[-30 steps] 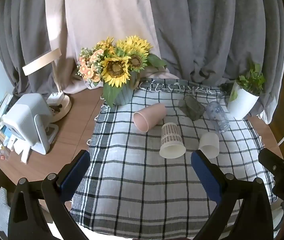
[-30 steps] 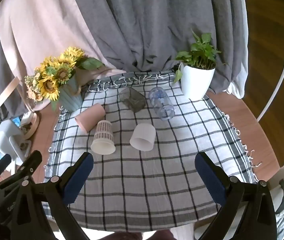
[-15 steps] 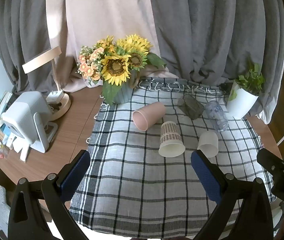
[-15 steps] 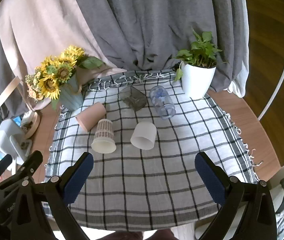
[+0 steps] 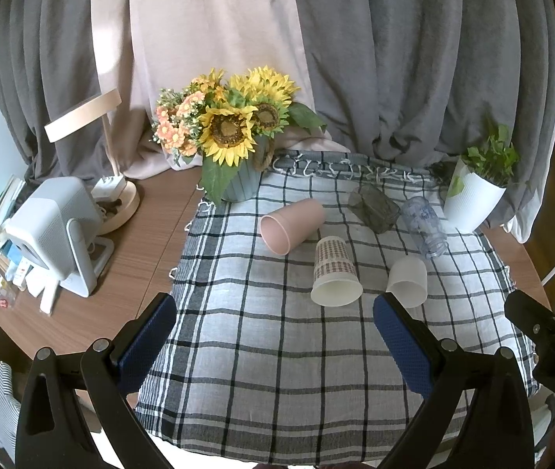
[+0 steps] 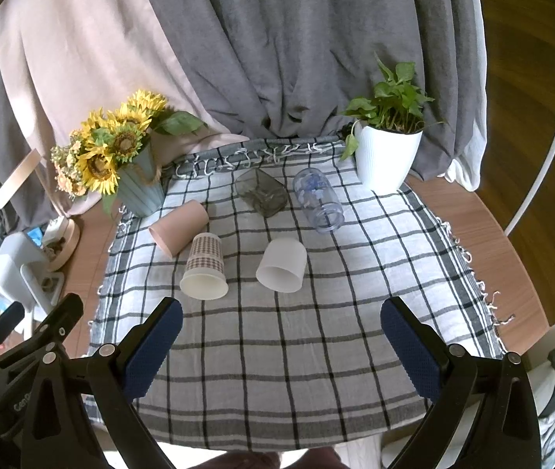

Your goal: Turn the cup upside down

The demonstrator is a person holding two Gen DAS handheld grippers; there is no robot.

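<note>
Looking from the left wrist: left gripper [image 5: 275,314] spread wide, holding nothing, low over the near part of the checked cloth [image 5: 261,375]. Five cups lying on their sides further back: pink cup [image 5: 292,225] nearest the sunflower vase [image 5: 234,144], patterned paper cup [image 5: 335,271] just beside it with its mouth toward the camera, white cup [image 5: 407,281] to its right, dark glass [image 5: 373,208] and clear printed glass [image 5: 422,226] behind. White plant pot [image 5: 472,199] at the far right.

Switching to the right wrist: right gripper [image 6: 277,330] likewise gaping and empty, short of the cups. Patterned paper cup [image 6: 204,267] touching pink cup [image 6: 179,226]; white cup [image 6: 282,265] apart, mid-cloth; clear printed glass [image 6: 318,199] near plant pot [image 6: 386,160].
</note>
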